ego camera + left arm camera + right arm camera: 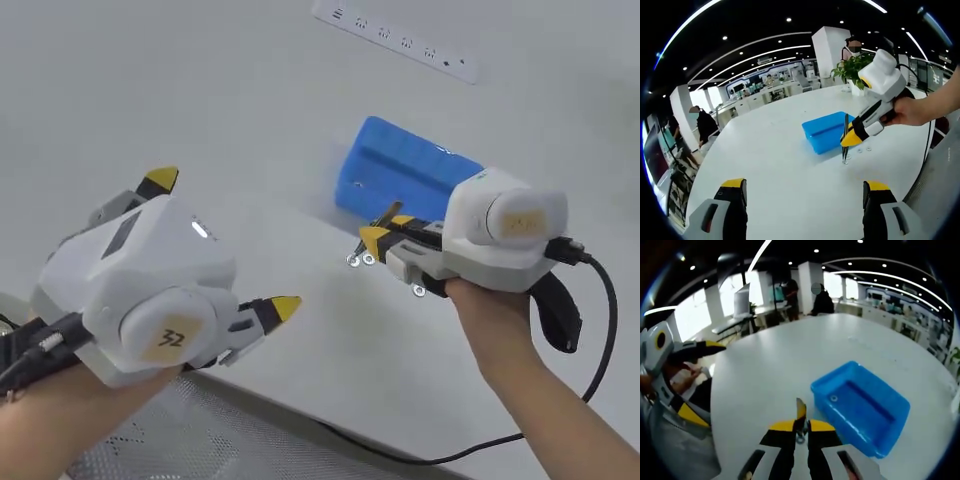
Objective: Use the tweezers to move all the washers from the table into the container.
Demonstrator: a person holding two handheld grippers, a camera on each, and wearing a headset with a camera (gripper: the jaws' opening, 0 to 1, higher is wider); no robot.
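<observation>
Two yellow-tipped jaws of the left gripper [804, 185] stand spread wide apart with nothing between them, above bare white table [780, 170]. The left hand [95, 400] holds this gripper low and near the body.

Ahead of those jaws and a little to their right, the right gripper [854, 138] tilts downward. Its jaws are pressed together on a pair of dark tweezers [846, 134], pinching them near the middle. The tweezers point down, tips at or just above the tabletop; whether they touch it cannot be told. A few small metal washers [863, 149] lie on the table just beside the tips. The right hand [907, 111] grasps the gripper from behind, forearm reaching in from the right.

Seen along the right gripper's own jaws, the tweezers stick out straight ahead. Just beyond them, slightly to the right, sits a shallow blue rectangular container [892, 412], open at the top. One washer [833, 398] lies on its floor, in the corner nearest the jaws.
</observation>
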